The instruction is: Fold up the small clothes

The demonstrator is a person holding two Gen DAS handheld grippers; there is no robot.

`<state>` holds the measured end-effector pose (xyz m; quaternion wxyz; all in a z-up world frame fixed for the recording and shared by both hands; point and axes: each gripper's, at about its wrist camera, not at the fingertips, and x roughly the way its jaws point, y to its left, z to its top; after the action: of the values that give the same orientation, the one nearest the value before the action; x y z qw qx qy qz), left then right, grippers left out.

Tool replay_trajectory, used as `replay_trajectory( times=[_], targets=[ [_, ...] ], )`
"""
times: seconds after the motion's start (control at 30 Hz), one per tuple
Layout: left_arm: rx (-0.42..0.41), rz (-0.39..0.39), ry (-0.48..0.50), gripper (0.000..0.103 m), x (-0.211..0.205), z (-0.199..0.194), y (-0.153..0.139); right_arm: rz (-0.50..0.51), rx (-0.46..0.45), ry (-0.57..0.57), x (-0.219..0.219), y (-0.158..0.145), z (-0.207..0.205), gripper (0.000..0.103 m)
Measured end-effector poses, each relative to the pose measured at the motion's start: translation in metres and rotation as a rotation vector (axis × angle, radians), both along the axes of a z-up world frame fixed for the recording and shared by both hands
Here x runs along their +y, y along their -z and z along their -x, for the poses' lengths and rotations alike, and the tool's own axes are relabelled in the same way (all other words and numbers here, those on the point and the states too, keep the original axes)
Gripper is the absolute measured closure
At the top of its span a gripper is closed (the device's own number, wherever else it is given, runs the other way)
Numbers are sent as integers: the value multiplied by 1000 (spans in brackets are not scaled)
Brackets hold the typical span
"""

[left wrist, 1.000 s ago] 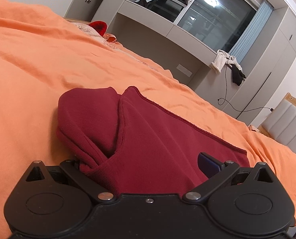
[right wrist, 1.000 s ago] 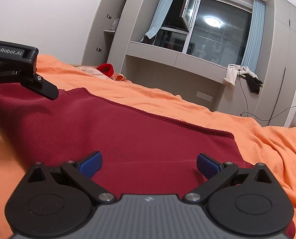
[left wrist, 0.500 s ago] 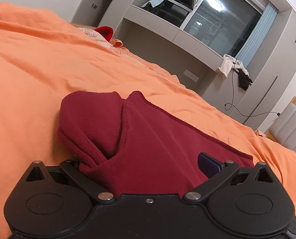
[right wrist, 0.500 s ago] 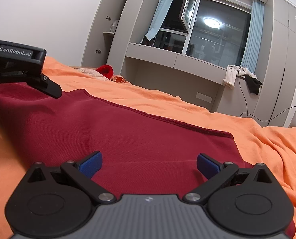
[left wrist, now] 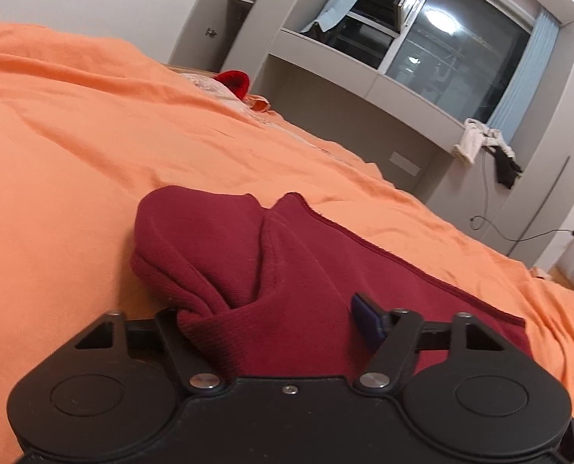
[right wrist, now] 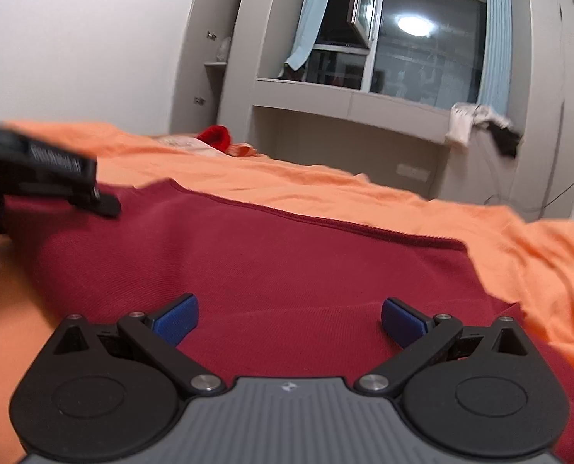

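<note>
Now, garment: dark red ribbed knit garment (left wrist: 306, 270) lies on orange bedsheet (left wrist: 74, 154), left corner bunched.
Left gripper (left wrist: 279, 321): spread, cloth draped between.
Right gripper (right wrist: 290, 319): spread above cloth.

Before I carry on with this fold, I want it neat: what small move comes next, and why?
Probably close the right gripper on the dark red garment. Its jaws stand open with cloth between them, while the left gripper already has a bunched corner draped over it, so both ends could then lift together.

Warm, even indoor light, fisheye bending at the edges

A ceiling lamp glares in the dark window (right wrist: 414, 42); left of it, the left gripper (right wrist: 47, 178) is motion-blurred, and corners vignette black.
</note>
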<state>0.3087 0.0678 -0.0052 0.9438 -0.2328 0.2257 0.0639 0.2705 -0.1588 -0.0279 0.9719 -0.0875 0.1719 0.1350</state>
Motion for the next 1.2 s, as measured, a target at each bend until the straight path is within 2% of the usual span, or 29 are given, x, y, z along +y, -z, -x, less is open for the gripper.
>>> replay_trajectory(
  times=[0.13, 0.2, 0.33, 0.43, 0.53, 0.73, 0.9, 1.07, 1.17, 1.2],
  targets=[
    [48, -52, 5, 70, -9, -8, -9, -270, 10, -24, -45, -17, 10, 0],
    [49, -103, 29, 78, -18, -12, -20, -338, 24, -7, -63, -25, 15, 0],
    [5, -191, 87, 84, -41, -20, -49, -361, -21, 62, -96, -36, 30, 0],
    [-43, -248, 144, 85, -67, -23, -71, -379, -42, 107, -122, -43, 38, 0],
    [-96, -313, 223, 87, -104, -23, -91, -412, -61, 202, -153, -50, 44, 0],
    [-138, -374, 394, 89, -189, -19, -107, -494, -98, 365, -219, -64, 46, 0],
    [-115, -435, 541, 89, -254, -6, -88, -558, -73, 425, -263, -72, 37, 0],
    [-91, -542, 626, 87, -287, 16, -52, -548, 51, 391, -284, -71, 19, 0],
    [-80, -572, 658, 77, -288, 25, -39, -579, 125, 350, -286, -63, 8, 0],
    [-79, -565, 675, 70, -287, 27, -36, -610, 155, 337, -288, -59, 4, 0]
  ],
)
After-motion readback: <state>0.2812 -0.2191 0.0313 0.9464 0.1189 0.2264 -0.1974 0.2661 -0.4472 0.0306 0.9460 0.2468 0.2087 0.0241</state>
